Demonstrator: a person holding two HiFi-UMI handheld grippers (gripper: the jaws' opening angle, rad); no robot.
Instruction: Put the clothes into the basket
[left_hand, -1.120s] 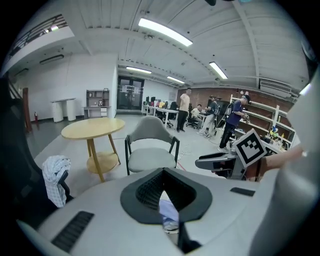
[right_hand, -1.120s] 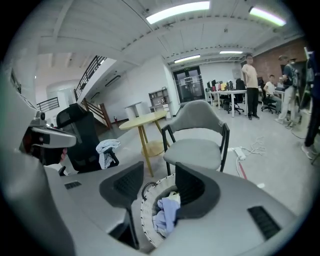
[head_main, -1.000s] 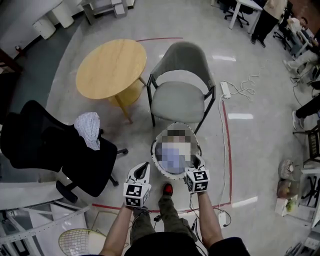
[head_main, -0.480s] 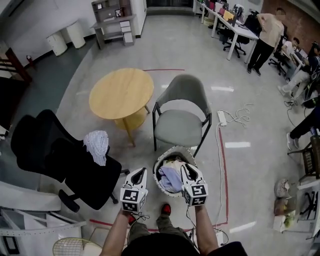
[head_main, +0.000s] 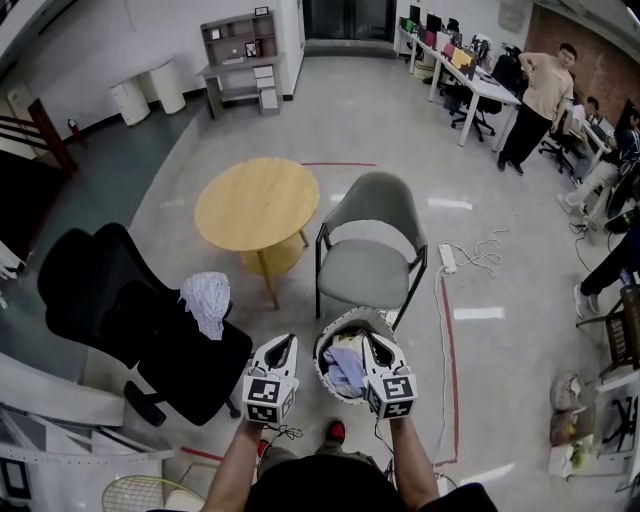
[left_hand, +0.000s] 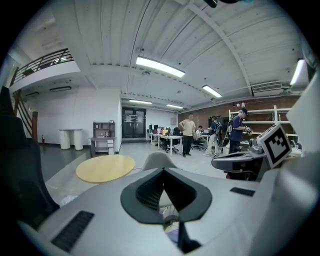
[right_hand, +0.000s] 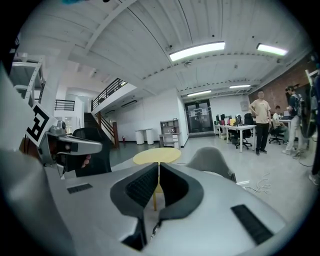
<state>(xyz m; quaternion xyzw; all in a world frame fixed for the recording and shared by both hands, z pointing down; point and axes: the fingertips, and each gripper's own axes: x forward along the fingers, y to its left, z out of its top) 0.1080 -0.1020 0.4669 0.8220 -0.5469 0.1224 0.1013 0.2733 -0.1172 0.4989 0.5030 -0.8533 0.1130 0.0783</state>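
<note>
A round white basket (head_main: 339, 318) stands on the floor in front of the grey chair, with pale clothes (head_main: 346, 363) piled in it. A white patterned garment (head_main: 207, 300) lies on the seat of the black office chair (head_main: 120, 310). My left gripper (head_main: 288, 342) hovers left of the basket, jaws together and holding nothing (left_hand: 163, 171). My right gripper (head_main: 370, 340) hangs over the basket's near rim. Its jaws are closing, the pads meeting with nothing between them (right_hand: 158, 167).
A grey chair (head_main: 371, 272) stands just behind the basket, with a round wooden table (head_main: 258, 204) to its left. A power strip and cable (head_main: 448, 260) lie on the floor to the right by red tape (head_main: 446, 330). People (head_main: 545, 90) stand at desks far right.
Both grippers have risen from beside the basket. The right gripper's jaws have closed. The head view has lifted and shows more of the room.
</note>
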